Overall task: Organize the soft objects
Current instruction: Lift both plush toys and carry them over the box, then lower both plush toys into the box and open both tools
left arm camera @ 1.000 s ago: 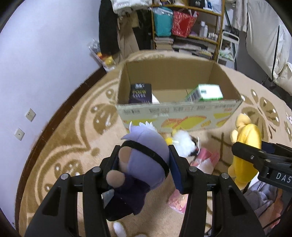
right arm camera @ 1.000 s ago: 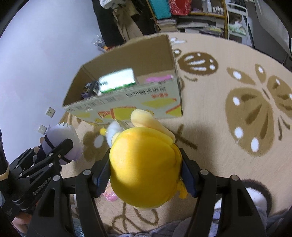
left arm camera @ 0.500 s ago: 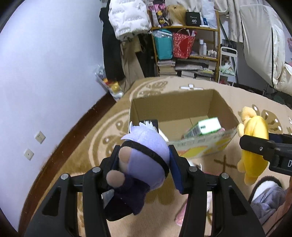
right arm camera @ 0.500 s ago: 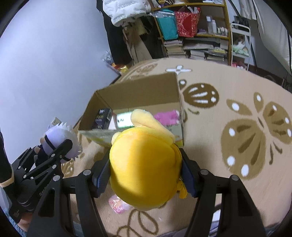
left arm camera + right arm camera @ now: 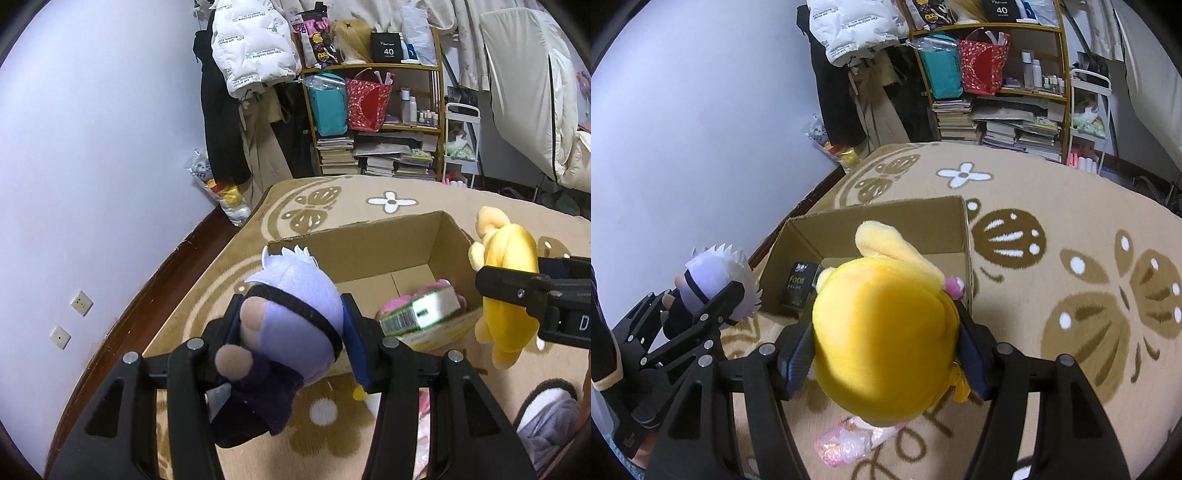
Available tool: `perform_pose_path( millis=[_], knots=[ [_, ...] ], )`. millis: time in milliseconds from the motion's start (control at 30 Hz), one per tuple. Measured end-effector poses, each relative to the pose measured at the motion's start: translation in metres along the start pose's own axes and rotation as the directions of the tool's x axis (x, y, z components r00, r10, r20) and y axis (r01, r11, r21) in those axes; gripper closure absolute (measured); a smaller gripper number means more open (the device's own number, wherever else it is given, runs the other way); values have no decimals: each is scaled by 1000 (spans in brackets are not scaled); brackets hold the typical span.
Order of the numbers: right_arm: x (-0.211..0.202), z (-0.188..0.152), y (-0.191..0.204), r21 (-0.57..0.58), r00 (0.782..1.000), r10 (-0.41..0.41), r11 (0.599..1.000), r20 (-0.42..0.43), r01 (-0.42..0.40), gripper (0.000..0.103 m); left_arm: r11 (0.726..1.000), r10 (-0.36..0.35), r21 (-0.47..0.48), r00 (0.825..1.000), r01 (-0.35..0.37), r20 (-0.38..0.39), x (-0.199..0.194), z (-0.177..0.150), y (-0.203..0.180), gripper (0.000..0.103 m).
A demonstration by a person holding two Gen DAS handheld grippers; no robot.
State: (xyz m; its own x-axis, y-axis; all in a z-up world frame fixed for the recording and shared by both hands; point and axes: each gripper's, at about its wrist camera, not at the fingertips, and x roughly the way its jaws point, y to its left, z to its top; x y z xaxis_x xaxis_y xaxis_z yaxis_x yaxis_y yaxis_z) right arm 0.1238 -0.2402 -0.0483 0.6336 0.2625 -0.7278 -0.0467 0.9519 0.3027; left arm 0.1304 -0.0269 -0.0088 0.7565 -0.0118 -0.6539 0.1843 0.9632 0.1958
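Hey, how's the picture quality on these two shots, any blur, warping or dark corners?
Left wrist view: strong fisheye bend, black corners, green carton smeared, purple doll in the left tongs sharp. Right wrist view: same bend and corners, yellow plush fills the right tongs, evenly lit.

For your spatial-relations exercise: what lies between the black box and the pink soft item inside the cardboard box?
A green-and-white carton lies between them, seen in the left wrist view; the yellow plush hides that stretch in the right.
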Motion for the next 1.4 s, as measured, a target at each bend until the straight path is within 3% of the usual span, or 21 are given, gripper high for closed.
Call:
perform_pose_path(
  millis=[400,733,1400],
  knots=[
    [16,34,-2,-68,999,-39,997,15,40,31,1000,18,-8,999,-18,35,28,26,8,54],
    [29,58,4,-153,997,-64,986,44,70,31,999,0,-52,997,4,80,44,28,14,54],
    [55,57,1,-186,996,-31,981,89,48,30,997,-52,-48,995,56,85,71,24,7,53]
  ],
)
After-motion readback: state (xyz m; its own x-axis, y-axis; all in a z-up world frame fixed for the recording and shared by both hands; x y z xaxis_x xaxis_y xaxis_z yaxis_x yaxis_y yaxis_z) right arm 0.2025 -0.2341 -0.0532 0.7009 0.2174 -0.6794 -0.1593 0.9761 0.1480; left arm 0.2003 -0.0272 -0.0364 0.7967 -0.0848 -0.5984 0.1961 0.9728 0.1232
